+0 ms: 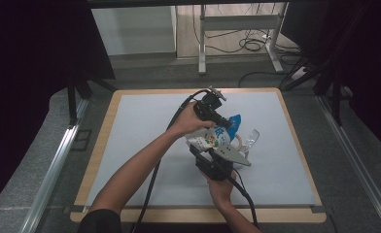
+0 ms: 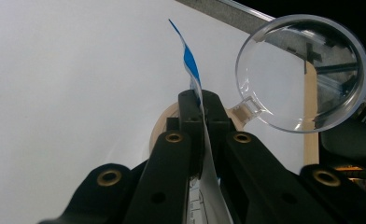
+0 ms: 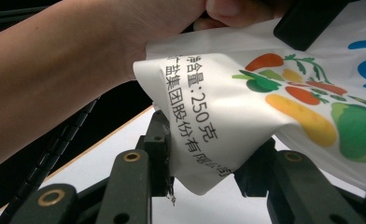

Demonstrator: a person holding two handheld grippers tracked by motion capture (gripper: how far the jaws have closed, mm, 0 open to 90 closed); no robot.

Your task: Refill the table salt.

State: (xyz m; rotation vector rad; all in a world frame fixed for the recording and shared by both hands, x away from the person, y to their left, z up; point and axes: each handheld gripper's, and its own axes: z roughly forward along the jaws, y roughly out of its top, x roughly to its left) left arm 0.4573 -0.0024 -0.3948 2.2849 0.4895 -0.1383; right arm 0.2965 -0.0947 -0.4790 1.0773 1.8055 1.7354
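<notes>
A white bag (image 1: 216, 136) with blue print and pictures of vegetables hangs above the table, held between both grippers. My left gripper (image 1: 227, 124) comes from the upper left and is shut on the bag's thin blue-and-white edge (image 2: 190, 60). In its own view the left gripper (image 2: 200, 100) clamps that edge upright between its jaws. My right gripper (image 1: 213, 154) reaches up from below, and the bag's lower corner (image 3: 204, 140), printed with black characters, fills the gap in my right gripper (image 3: 204, 165), touching both jaws.
A clear round lens-like piece (image 2: 302, 72) with a short handle lies on the white mat (image 1: 145, 145) just right of the bag, over a tan ring (image 2: 165, 123). The table's wooden rim (image 1: 198, 213) borders the mat. Metal rails and cables lie beyond.
</notes>
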